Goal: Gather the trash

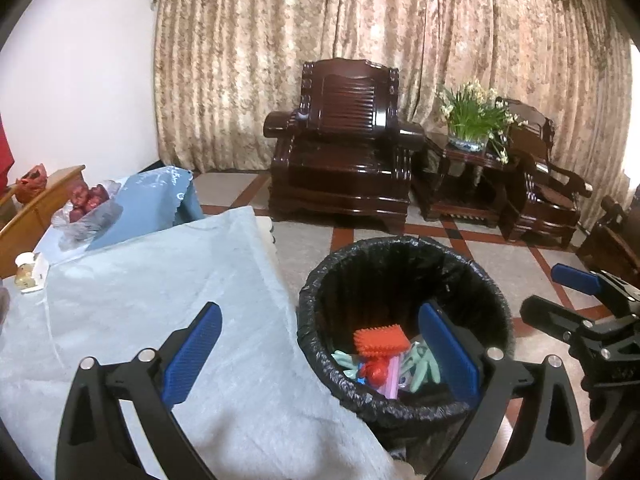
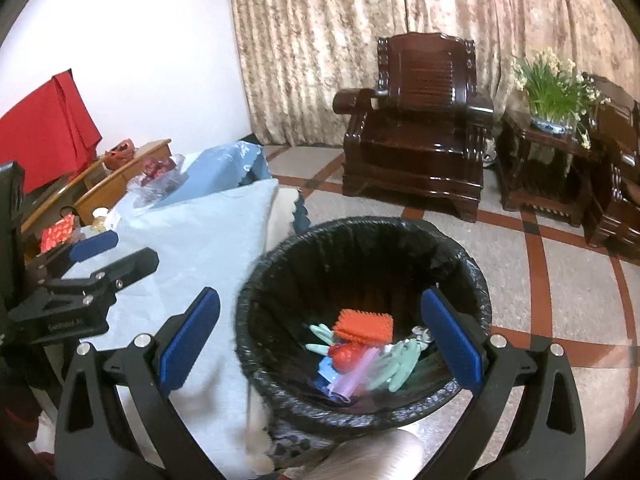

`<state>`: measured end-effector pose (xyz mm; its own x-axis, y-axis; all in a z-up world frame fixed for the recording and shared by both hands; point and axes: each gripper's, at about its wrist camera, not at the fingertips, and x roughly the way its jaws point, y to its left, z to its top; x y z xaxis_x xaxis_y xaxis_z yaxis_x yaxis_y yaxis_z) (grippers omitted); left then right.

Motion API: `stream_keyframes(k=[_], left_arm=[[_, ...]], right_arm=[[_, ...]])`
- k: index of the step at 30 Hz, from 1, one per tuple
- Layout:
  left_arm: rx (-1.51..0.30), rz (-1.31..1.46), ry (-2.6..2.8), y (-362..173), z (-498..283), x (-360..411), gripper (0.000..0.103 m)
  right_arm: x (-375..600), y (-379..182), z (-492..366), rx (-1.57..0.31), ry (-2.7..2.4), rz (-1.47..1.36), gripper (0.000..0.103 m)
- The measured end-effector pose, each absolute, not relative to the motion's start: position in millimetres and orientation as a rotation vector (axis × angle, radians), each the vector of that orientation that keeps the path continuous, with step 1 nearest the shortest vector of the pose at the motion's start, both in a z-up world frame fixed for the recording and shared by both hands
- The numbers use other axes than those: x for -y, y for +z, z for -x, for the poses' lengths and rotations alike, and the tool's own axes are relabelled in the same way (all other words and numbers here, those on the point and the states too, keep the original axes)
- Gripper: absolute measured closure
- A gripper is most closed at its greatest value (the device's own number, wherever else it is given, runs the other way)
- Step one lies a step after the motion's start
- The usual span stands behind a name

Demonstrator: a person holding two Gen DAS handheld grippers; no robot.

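Note:
A bin with a black liner (image 1: 404, 256) (image 2: 360, 236) stands on the floor beside the table. Inside lie an orange spiky pad (image 1: 380, 340) (image 2: 364, 326), mint green gloves (image 1: 424, 364) (image 2: 394, 364), a red wrapper (image 2: 346, 354) and a pink strip (image 2: 356, 372). My left gripper (image 1: 320, 354) is open and empty, over the table edge and the bin's rim. My right gripper (image 2: 320, 338) is open and empty above the bin's mouth. Each gripper shows in the other's view: the right one (image 1: 580, 300), the left one (image 2: 104, 256).
A light blue cloth covers the table (image 1: 140, 300) (image 2: 192, 248). At its far end sit a bag of red fruit (image 1: 86, 200) (image 2: 158, 172) and a small jar (image 1: 26, 268). Dark wooden armchairs (image 1: 344, 152) (image 2: 420, 128) and a side table with flowers (image 1: 472, 120) stand by the curtain.

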<state>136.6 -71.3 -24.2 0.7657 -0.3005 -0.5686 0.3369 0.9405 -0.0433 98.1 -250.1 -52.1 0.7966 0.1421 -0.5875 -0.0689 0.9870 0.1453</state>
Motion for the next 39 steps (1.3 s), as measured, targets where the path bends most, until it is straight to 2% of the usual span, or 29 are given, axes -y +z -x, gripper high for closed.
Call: stream_keyframes(k=[16, 39], left_arm=[[-0.502, -0.031, -0.285, 19.0, -80.9, 35.8, 0.006], [-0.46, -0.02, -0.262, 25.6, -58.2, 22.4, 0.006]], right_arm=[[216.9, -9.5, -67.5, -0.565, 0.168, -0.071, 0.005], [199.1, 1.9, -53.0, -0.538, 0.183, -0.043, 0.005]])
